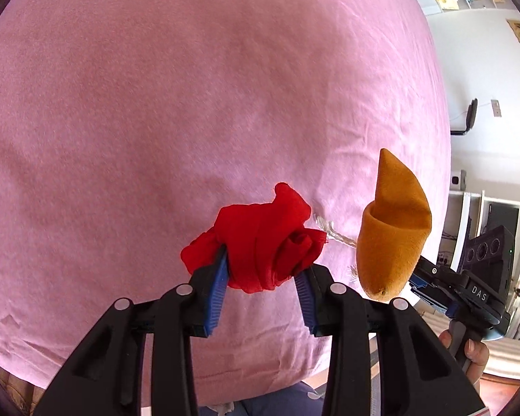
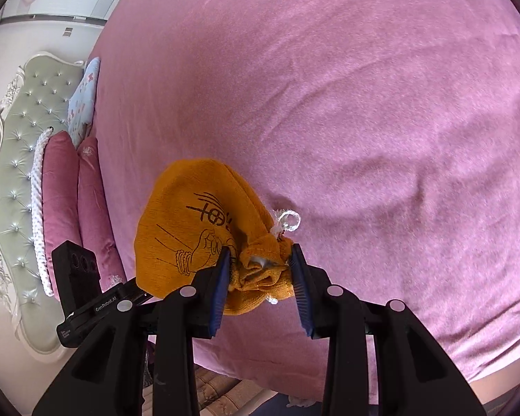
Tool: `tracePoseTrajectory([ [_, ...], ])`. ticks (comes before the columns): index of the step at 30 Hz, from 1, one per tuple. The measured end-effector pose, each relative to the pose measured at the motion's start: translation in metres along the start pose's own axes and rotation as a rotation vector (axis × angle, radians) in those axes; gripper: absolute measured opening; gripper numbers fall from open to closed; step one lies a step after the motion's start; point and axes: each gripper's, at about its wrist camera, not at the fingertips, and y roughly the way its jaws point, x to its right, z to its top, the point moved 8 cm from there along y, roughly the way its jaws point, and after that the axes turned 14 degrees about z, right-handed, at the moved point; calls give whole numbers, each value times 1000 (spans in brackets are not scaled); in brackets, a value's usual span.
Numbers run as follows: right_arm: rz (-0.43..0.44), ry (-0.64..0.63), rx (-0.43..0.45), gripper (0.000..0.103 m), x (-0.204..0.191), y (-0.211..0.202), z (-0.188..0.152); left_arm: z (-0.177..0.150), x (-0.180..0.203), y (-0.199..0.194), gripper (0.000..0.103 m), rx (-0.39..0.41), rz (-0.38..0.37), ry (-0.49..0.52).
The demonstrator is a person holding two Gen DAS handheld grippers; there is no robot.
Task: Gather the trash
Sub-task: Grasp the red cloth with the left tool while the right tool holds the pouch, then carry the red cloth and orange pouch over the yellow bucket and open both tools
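Observation:
My left gripper (image 1: 263,267) is shut on a crumpled red wad (image 1: 260,242) and holds it over the pink bedspread (image 1: 190,104). To its right hangs an orange drawstring pouch (image 1: 393,232) with a white cord (image 1: 332,234), held by my right gripper, whose body shows at the right edge. In the right wrist view my right gripper (image 2: 260,263) is shut on the bunched neck of the orange pouch (image 2: 190,228), which has a black print; its white cord loop (image 2: 289,222) sticks out above the pink bedspread (image 2: 364,104).
A tufted green headboard (image 2: 20,159) and pink pillows (image 2: 72,187) lie at the bed's left end. Shelves and a white wall with pictures (image 1: 485,7) stand beyond the bed's right side. The left gripper's body (image 2: 83,287) is at lower left.

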Motion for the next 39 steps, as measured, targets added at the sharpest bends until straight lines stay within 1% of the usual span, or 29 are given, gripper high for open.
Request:
tracePoseTrajectory([
  [4,22,33,48,34,16,-34,-24,-35,35,3,37,-16,-2,68],
  [6,27,40,72,34,29,-58,-36,-48,51,3,37,-29,-15,93],
  [9,37,54,123,34,44,-92,-51,-72,91,9,37,-48,-35,143],
  [15,49,101,243,34,95,-177,-82,-130,175,23,37,-66,-23,314],
  [18,39,127,304,34,126,-222,-100,-167,223,33,37,-84,-25,385],
  [20,35,155,346,34,150,-251,-114,-190,241,39,37,-99,-23,431],
  [22,31,191,386,34,177,-278,-130,-213,270,49,37,-116,-24,474],
  [27,31,284,479,34,241,-336,-173,-284,337,76,37,-176,-15,598],
  [33,19,404,572,34,314,-387,-228,-358,406,115,37,-251,10,752],
  [37,-5,484,611,34,362,-408,-265,-404,439,145,37,-295,46,858],
  [39,-18,523,622,34,386,-418,-283,-423,450,161,37,-322,70,893],
])
